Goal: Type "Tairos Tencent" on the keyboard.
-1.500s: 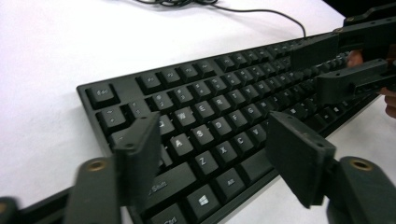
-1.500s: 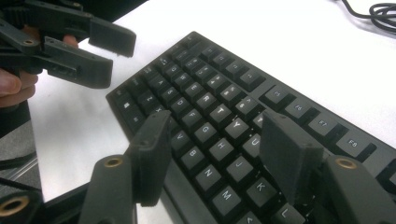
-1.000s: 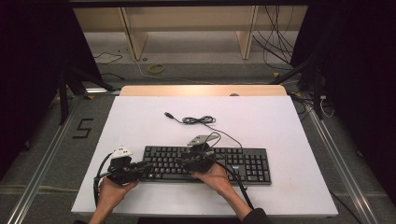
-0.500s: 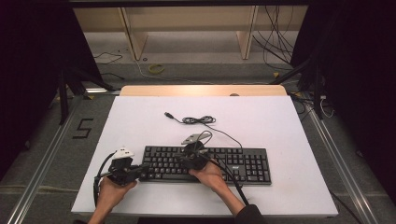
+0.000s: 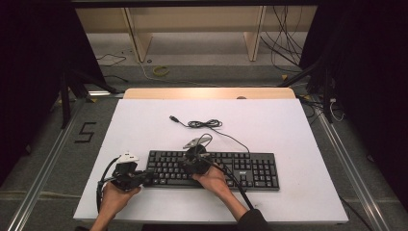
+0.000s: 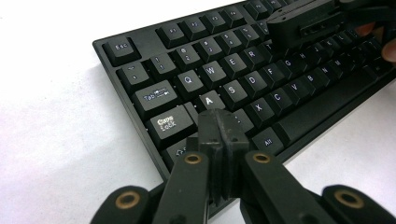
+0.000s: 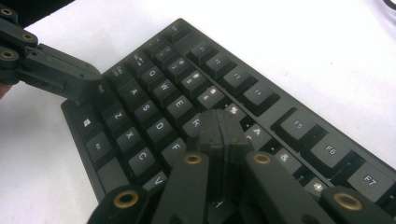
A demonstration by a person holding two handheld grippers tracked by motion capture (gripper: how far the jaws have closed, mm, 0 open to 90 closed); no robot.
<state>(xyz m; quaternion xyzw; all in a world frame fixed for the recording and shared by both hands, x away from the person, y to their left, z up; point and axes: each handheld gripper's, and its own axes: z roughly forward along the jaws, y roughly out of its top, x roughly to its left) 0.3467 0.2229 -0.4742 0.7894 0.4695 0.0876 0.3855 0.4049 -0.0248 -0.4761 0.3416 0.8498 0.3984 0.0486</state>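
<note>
Both my claws, left gripper (image 5: pixel 144 178) and right gripper (image 5: pixel 195 161), have just clenched empty over the black keyboard (image 5: pixel 250 171), at 6 o'clock on the white table (image 5: pixel 288 125); grey floor (image 5: pixel 202 57) beyond.

Both hand-held grippers (image 5: pixel 149 178) (image 5: pixel 191 162) closed, nothing between jaws.

Keyboard (image 5: pixel 211 169) near table (image 5: pixel 144 120) front; cable (image 5: pixel 204 124) behind.

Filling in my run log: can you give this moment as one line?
left gripper: shut, over keyboard left end | right gripper: shut, over letter keys | cable: loose behind
</note>
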